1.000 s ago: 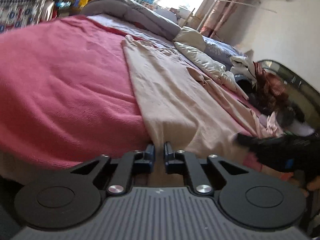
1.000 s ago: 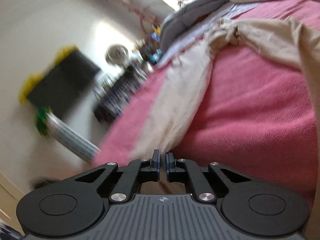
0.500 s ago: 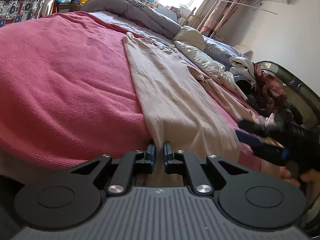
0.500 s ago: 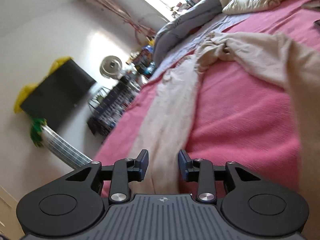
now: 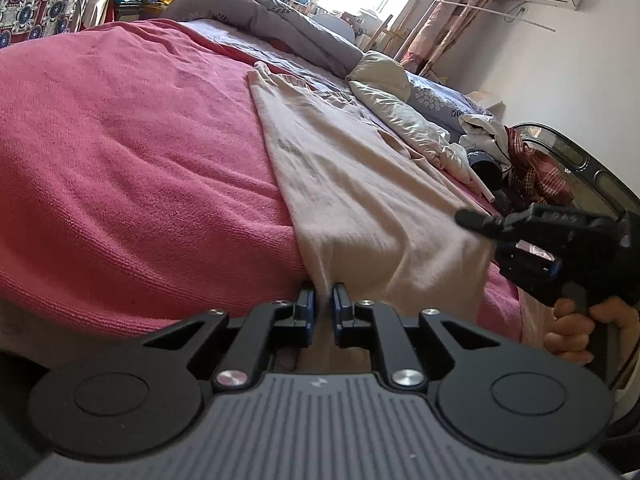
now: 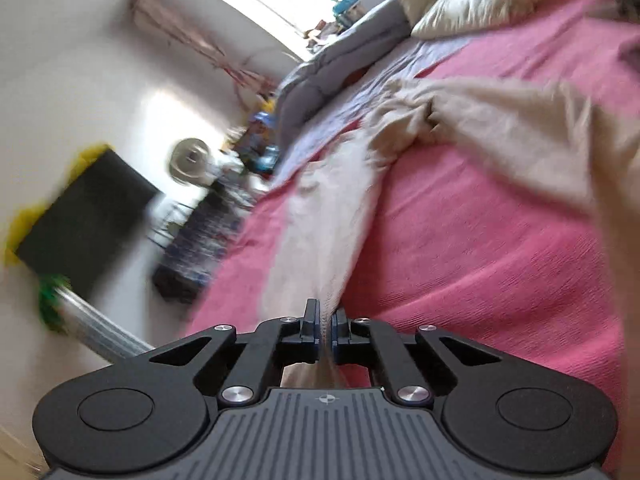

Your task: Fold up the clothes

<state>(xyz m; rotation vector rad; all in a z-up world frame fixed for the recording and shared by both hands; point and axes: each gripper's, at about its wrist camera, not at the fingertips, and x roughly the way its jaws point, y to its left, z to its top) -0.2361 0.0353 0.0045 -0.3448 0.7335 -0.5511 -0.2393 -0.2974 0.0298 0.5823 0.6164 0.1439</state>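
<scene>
Fingers of my left gripper (image 5: 324, 300) are parting slightly at the near edge of the bed, with a fold of the pale beige cotton garment (image 5: 360, 200) between the blue pads; the cloth runs through the gap, but I cannot tell whether the pads press on it at this instant. My right gripper (image 6: 326, 326) has its fingers together, clamped on a narrow gathered strip of the same garment, which fans out from the pads. The garment lies lengthwise on the pink terry bedspread (image 5: 132, 168), one long section flat, another bunched toward the grey duvet (image 5: 272, 20). In the left wrist view the right gripper sits at the garment's other near corner, a hand (image 5: 576, 328) on its handle. Judgement: I hold both near corners so the hem can be lifted evenly and carried over for a first fold. Risk: the left corner slips if the pads open further.
</scene>
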